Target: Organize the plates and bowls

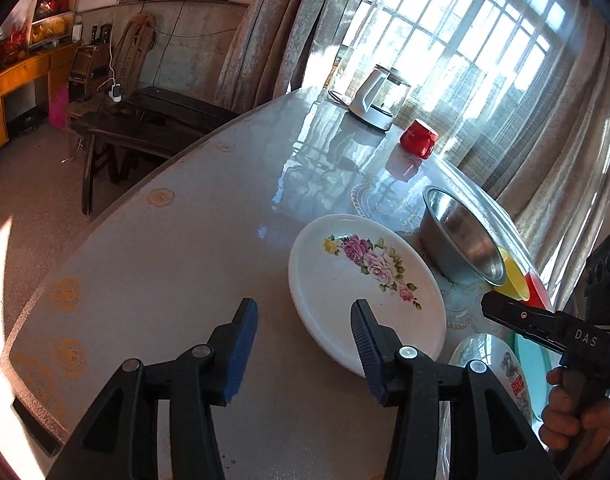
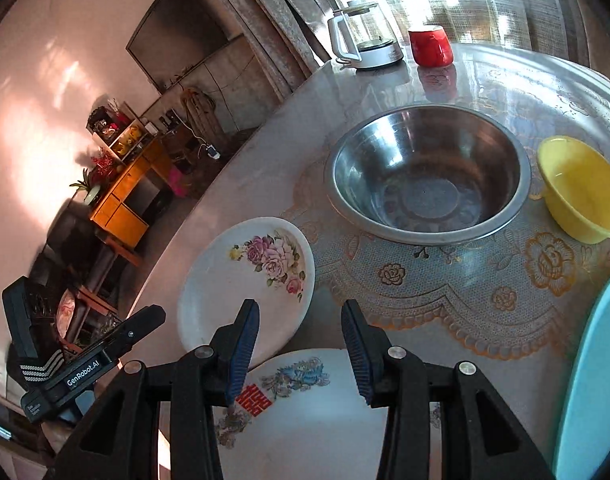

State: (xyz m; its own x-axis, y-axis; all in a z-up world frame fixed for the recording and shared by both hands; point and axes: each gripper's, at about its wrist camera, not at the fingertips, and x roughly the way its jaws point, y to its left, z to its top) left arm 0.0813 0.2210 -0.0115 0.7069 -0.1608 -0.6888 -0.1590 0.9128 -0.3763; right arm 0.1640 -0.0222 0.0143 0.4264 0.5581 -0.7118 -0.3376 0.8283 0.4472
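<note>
A white plate with pink roses [image 1: 365,280] [image 2: 245,280] lies flat on the round table. My left gripper [image 1: 304,312] hovers open over its near left rim, its pads touching nothing. My right gripper [image 2: 299,312] is open too, above the gap between the rose plate and a white plate with a red character [image 2: 305,412] [image 1: 501,372]. Behind them stand a steel bowl [image 2: 425,176] [image 1: 461,240] and a yellow bowl [image 2: 581,188] [image 1: 513,276]. A teal plate [image 2: 593,380] lies at the right edge.
A white and glass kettle [image 1: 379,100] [image 2: 365,40] and a red mug [image 1: 419,138] [image 2: 431,46] stand at the far side by the window. The table edge [image 1: 117,208] curves off to the left, with a dark bench [image 1: 145,120] beyond it.
</note>
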